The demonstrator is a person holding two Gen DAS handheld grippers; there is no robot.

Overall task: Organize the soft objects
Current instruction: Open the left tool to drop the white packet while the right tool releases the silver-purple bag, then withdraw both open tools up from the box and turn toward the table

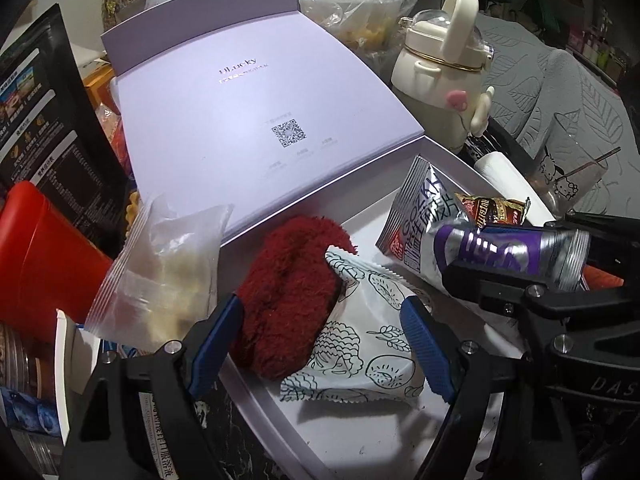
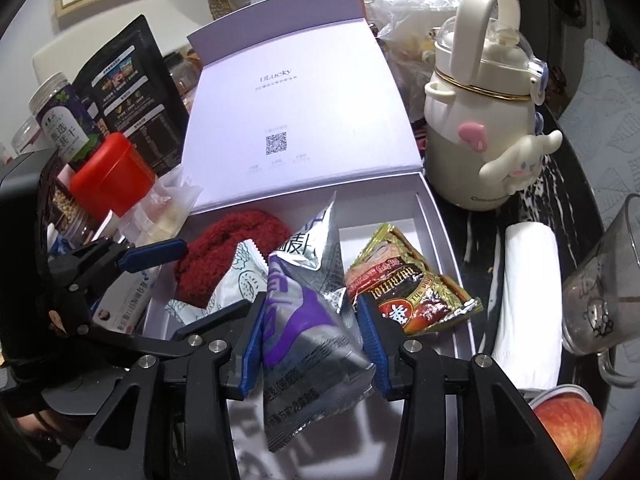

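My right gripper [image 2: 310, 334] pinches the silver-and-purple packet [image 2: 304, 344] over the white box [image 2: 444, 236]; my left gripper [image 1: 320, 340] stands open astride the red fuzzy cloth [image 1: 286, 296] and patterned pouch [image 1: 360, 344], both lying inside already. I judge most sorted; the zip bag [image 1: 160, 276] waits outside

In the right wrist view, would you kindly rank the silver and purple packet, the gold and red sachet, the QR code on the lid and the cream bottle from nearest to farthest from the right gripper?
1. Silver and purple packet: between the right gripper's pads.
2. Gold and red sachet: just right of the fingers, in the box.
3. QR code and cream bottle: both farther back; too close to call.
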